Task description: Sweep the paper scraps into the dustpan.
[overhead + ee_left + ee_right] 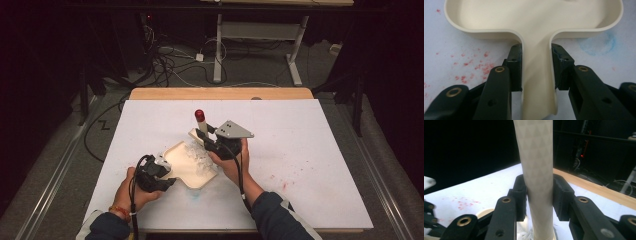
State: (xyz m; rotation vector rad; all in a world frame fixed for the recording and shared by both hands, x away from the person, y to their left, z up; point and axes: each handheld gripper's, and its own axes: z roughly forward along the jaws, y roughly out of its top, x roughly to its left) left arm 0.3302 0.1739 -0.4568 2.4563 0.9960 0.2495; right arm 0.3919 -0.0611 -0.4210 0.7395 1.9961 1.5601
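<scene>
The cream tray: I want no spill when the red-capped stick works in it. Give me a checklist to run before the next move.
1. Left gripper clamped on the cream tray's handle: ok, pads press both sides.
2. Right gripper clamped on the white stick: ok.
3. Stick upright, red cap on top: ok.
4. Cream tray flat on the table: ok by the high view.
5. Stick's lower end in the clear pieces: cannot tell, the gripper hides it.
6. Tray away from the table's edges: ok.
</scene>
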